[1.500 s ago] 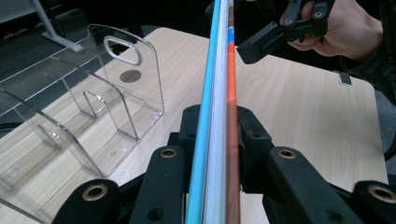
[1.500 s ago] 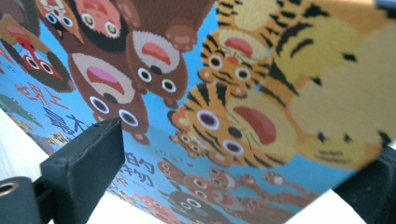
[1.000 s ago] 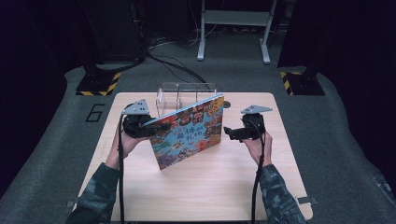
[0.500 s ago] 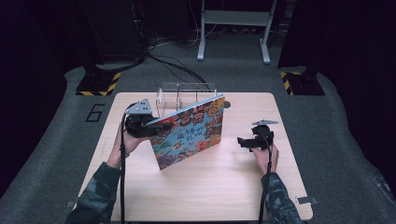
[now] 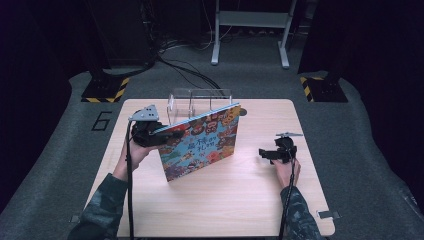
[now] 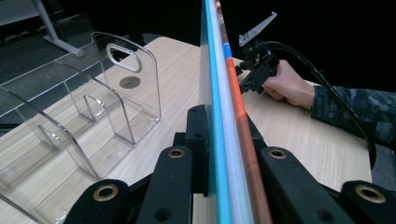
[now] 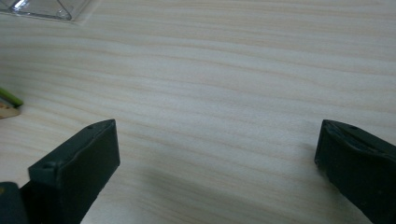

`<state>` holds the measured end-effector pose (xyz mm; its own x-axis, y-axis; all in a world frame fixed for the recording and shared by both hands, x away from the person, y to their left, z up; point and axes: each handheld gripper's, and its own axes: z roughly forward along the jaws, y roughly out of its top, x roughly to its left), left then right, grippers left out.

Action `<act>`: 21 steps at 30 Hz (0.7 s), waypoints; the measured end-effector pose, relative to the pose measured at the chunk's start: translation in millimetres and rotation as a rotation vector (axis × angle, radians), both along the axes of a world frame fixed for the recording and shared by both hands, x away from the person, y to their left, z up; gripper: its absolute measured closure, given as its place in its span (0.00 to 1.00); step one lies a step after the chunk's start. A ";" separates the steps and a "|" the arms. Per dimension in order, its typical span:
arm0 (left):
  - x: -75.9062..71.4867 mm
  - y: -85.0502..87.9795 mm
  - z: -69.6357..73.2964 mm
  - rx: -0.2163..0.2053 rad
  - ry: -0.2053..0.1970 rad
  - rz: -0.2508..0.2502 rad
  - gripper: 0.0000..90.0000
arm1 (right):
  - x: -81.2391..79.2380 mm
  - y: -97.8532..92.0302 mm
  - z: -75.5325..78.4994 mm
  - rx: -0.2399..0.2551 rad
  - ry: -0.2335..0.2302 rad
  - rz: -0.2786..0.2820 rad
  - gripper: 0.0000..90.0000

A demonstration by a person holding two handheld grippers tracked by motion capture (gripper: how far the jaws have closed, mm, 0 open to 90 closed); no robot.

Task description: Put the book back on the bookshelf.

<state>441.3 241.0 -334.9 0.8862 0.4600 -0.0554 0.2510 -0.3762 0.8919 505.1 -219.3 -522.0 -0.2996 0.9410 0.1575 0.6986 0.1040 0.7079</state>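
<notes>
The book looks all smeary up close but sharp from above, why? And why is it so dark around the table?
In the left gripper view the book sits right at the lens, clamped edge-on in the tongs, so it blurs. In the high view its cover is sharp; light falls on the table, the room behind stays black.

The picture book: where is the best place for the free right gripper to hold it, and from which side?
Probably the upper right edge of the picture book, approached from its right side. It stands tilted on the table, with the left gripper clamped on its left edge; the open right gripper already faces it.
</notes>
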 end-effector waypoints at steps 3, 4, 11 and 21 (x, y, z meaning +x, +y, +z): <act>-0.8 -0.1 3.2 -0.003 0.001 0.013 0.89 | -0.8 -0.7 -0.8 -0.008 -0.009 0.000 0.00; -1.1 0.1 4.6 -0.003 -0.001 0.017 0.89 | -1.1 -0.9 -1.0 -0.012 -0.010 0.000 0.00; -1.5 4.0 14.4 -0.005 -0.009 0.034 0.89 | -2.9 -1.7 -2.8 -0.025 -0.029 -0.002 0.00; -6.4 15.9 29.1 -0.026 -0.036 0.064 0.89 | -2.9 3.4 -4.5 -0.071 -0.042 0.000 0.00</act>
